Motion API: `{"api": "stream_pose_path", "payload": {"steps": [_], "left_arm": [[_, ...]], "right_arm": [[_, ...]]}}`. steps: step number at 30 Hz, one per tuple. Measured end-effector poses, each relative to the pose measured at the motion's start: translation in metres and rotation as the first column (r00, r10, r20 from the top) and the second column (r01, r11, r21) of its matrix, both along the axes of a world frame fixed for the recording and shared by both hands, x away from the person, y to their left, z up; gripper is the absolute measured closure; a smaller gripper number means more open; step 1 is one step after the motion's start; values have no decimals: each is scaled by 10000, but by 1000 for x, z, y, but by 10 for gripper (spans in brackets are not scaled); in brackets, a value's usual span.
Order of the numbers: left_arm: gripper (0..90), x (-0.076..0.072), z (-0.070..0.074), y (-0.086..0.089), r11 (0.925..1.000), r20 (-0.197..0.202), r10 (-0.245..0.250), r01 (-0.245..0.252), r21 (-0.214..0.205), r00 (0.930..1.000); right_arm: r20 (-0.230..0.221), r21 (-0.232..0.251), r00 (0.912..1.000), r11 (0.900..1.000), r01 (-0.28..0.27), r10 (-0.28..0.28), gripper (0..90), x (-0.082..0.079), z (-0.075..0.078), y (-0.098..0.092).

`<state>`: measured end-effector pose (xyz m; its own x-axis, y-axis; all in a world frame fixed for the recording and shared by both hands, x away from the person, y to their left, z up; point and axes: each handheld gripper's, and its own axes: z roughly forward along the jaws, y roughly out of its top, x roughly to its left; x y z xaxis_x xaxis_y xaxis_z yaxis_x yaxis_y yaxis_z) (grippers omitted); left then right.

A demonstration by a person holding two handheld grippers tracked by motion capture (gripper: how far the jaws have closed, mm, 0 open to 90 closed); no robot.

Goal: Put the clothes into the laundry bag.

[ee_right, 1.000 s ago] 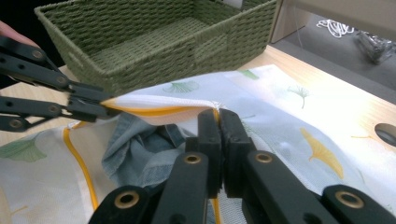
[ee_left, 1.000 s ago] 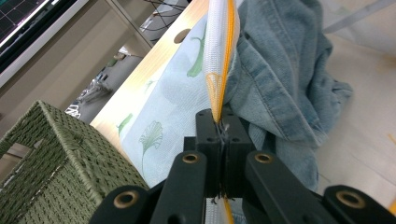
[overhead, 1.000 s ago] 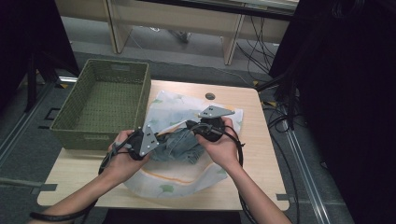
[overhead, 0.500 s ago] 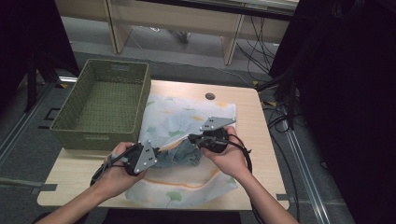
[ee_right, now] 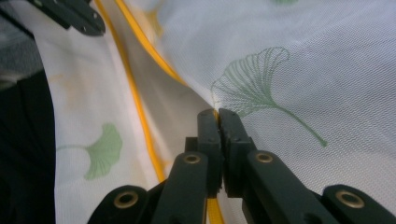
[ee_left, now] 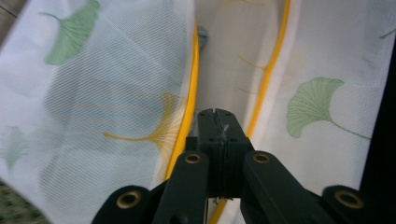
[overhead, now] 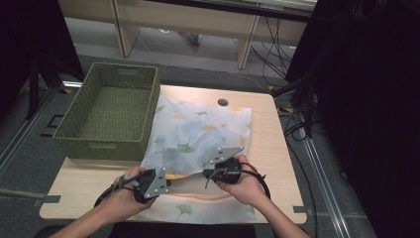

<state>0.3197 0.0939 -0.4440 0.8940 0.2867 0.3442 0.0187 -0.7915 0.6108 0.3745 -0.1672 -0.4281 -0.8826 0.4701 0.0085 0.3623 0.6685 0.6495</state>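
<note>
Right tongs (ee_right: 218, 116) pinch the mesh bag's (ee_right: 303, 70) yellow edge (ee_right: 135, 98).

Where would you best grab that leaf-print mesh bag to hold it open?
Probably by the yellow-trimmed rim of the mesh bag, coming from the open near end. That firm edge stands apart from the lower layer, so closed jaws can pinch one layer, as the left gripper and right gripper do.

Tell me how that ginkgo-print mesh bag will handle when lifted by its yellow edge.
The mesh bag is probably floppy: it lies creased on the table. Likely light, being thin see-through netting. Both grippers, left and right, pinch its edge, so it may sag between them.
</note>
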Motion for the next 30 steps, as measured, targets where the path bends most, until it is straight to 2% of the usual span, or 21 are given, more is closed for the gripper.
{"api": "stream_pose_path", "payload": {"steps": [1,2,5,7,8,13,16,19,22,24,26,28,30], "left_arm": [[890,0,-2,-1,9996,-104,61,-63,-264,9999],[890,0,-2,-2,9993,-155,46,-52,-365,9999],[889,0,2,-2,9971,-283,32,-53,-757,9996],[884,0,3,-1,9956,-344,51,-83,-934,9994],[880,0,4,-1,9938,-432,85,-132,-1101,9990],[856,1,2,2,9921,-390,364,-408,-1183,9986],[839,4,1,4,9900,-393,639,-683,-1235,9972],[807,7,-1,7,9847,-375,977,-1021,-1411,9945],[765,8,-2,8,9764,-347,1348,-1387,-1656,9903],[713,9,-3,10,9684,-336,1627,-1661,-1862,9861],[671,10,-3,12,9608,-273,1865,-1881,-2038,9821],[611,11,-2,16,9506,-180,2130,-2115,-2270,9769],[583,12,-1,19,9415,-107,2385,-2339,-2426,9711]], "right_arm": [[-27,-187,9999,9998,-112,112,895,1,-3,0],[-312,-365,9995,9993,13,-24,896,-1,-6,0],[-494,-824,9984,9961,-316,276,896,0,-16,-1],[-771,-1037,9970,9945,-156,76,897,-1,-23,-1],[-887,-1133,9960,9933,-245,144,897,-1,-27,-1],[-1436,-1510,9896,9885,-103,-116,897,-3,-35,-1],[-1454,-1693,9894,9854,-190,-59,897,-2,-42,-1],[-1584,-1823,9874,9829,-247,-46,895,-2,-48,1],[-1609,-1718,9869,9850,-174,-106,875,-1,-48,0],[-1703,-1528,9852,9882,-60,-204,816,-1,-47,-1],[-1836,-1057,9827,9944,37,-231,771,-2,-44,-4],[-2014,-394,9774,9975,580,-648,727,-4,-34,-11],[-1652,10,9847,9984,563,-553,708,-2,-29,-18]]}}
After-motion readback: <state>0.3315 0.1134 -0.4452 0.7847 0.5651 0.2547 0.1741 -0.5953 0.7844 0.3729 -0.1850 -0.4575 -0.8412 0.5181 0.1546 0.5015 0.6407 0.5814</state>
